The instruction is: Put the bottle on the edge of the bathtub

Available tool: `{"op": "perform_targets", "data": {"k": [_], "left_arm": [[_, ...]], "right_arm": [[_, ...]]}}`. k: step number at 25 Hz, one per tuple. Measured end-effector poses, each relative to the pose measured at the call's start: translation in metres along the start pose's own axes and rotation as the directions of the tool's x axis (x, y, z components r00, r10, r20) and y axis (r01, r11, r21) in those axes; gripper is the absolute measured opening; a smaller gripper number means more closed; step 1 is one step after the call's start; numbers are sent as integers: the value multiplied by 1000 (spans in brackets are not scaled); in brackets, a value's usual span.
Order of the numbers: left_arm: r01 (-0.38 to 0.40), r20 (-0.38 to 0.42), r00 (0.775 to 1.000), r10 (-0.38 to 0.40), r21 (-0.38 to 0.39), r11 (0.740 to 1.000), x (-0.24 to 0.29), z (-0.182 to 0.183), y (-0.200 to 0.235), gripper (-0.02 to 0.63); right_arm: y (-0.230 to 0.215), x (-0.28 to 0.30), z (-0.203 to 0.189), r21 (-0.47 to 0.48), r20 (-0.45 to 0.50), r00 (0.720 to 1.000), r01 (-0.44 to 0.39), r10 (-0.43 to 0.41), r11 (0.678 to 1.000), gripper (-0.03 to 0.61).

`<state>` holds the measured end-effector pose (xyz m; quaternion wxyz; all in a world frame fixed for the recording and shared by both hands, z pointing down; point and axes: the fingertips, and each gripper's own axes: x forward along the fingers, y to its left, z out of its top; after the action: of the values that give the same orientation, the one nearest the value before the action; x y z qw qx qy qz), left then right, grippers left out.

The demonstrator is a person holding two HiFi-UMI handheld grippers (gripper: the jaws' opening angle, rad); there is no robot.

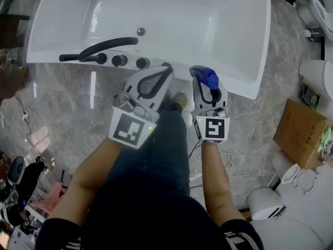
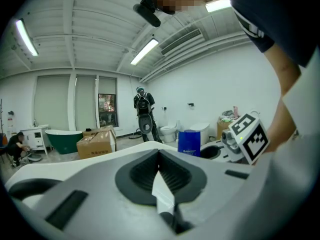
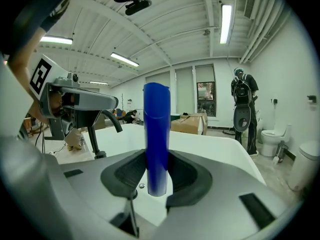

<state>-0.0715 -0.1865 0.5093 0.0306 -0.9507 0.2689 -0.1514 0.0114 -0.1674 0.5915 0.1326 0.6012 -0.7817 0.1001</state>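
Observation:
A blue bottle [image 1: 207, 77] stands upright between the jaws of my right gripper [image 1: 208, 86], which is shut on it. It hangs just in front of the white bathtub's near rim [image 1: 240, 85]. In the right gripper view the bottle [image 3: 157, 134] rises from the dark pads [image 3: 186, 176], with the tub rim [image 3: 215, 146] behind it. My left gripper [image 1: 166, 67] hovers beside it to the left, its jaws closed together and empty. The left gripper view shows its pads [image 2: 172, 176] meeting, and the bottle [image 2: 189, 143] to the right.
A black faucet [image 1: 104, 48] and knobs [image 1: 119, 60] sit on the tub's near rim at the left. Toilets [image 1: 318, 77] and a cardboard box [image 1: 301, 132] stand to the right. Cables [image 1: 47, 126] lie on the marble floor. The person's shoe [image 1: 180, 101] is below the grippers.

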Motion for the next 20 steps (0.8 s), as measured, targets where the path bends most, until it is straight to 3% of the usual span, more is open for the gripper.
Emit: {"op": "perform_targets", "data": {"k": [7, 20], "left_arm": [[23, -13, 1000, -23, -8, 1000, 4, -12, -5, 2], [17, -46, 999, -18, -23, 1000, 0, -34, 1, 2]], "right_arm": [[1, 12, -28, 1, -79, 997, 8, -8, 1000, 150], [11, 36, -62, 12, -96, 995, -25, 26, 1000, 150]]}}
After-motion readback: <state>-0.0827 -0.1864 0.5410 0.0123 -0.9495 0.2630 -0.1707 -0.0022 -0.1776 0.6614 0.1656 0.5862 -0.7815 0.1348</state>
